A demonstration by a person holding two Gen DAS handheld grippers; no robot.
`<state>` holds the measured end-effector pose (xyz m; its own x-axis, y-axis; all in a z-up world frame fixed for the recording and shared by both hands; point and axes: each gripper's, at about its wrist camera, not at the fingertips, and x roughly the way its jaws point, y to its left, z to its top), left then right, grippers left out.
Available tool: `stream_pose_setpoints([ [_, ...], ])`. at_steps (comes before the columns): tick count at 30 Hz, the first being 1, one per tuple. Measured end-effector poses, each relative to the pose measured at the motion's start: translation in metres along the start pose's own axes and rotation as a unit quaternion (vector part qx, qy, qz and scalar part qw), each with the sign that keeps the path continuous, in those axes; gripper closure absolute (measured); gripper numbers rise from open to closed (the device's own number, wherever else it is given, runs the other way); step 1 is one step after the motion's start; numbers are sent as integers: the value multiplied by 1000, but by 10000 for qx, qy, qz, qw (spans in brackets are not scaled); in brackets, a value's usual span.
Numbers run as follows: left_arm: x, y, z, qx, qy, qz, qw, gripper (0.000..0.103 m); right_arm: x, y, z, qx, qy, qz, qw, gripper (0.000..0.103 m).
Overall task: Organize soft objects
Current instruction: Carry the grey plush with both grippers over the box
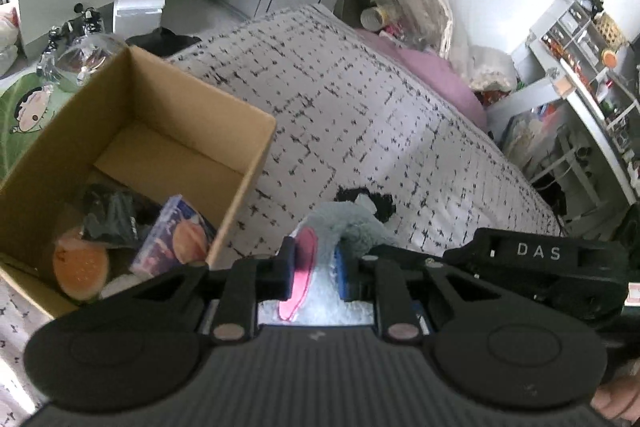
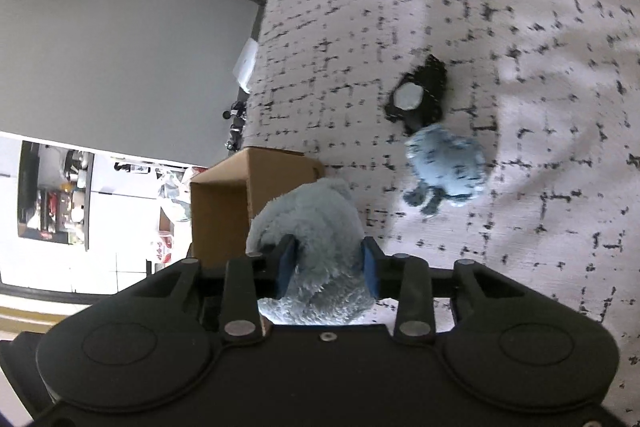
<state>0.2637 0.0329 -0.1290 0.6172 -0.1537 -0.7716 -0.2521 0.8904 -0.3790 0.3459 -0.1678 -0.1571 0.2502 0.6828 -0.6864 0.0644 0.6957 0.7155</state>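
Note:
My left gripper (image 1: 316, 259) is shut on a plush toy (image 1: 320, 291) with white fur and a pink ear; its grey-blue fur (image 1: 348, 223) bulges above the blue pads. The black housing of the right gripper (image 1: 536, 255) reaches in from the right beside it. In the right wrist view my right gripper (image 2: 328, 259) is shut on a grey-blue plush toy (image 2: 312, 227). An open cardboard box (image 1: 200, 87) stands on the bed to the left, holding an orange round thing (image 1: 80, 267) and packets. A small blue plush (image 2: 446, 171) and a black item (image 2: 420, 95) lie on the quilt.
The bed's speckled white quilt (image 1: 360, 99) stretches ahead, with a pink pillow (image 1: 436, 71) and clutter at its far end. A shelf unit (image 1: 580, 59) stands to the right. Left of the box are a green cartoon mat (image 1: 24, 107) and a clear bag (image 1: 84, 55).

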Motion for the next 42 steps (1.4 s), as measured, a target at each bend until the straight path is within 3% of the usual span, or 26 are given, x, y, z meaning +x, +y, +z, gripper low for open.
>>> stream_pose_setpoints([
  [21,-44,59,56,-355,-579,53,9977,84,34,103,3,-932,-24,92,9956,69],
  [42,8,123,65,-781,-237,267,9963,84,110,115,3,-1350,249,-490,9893,69],
])
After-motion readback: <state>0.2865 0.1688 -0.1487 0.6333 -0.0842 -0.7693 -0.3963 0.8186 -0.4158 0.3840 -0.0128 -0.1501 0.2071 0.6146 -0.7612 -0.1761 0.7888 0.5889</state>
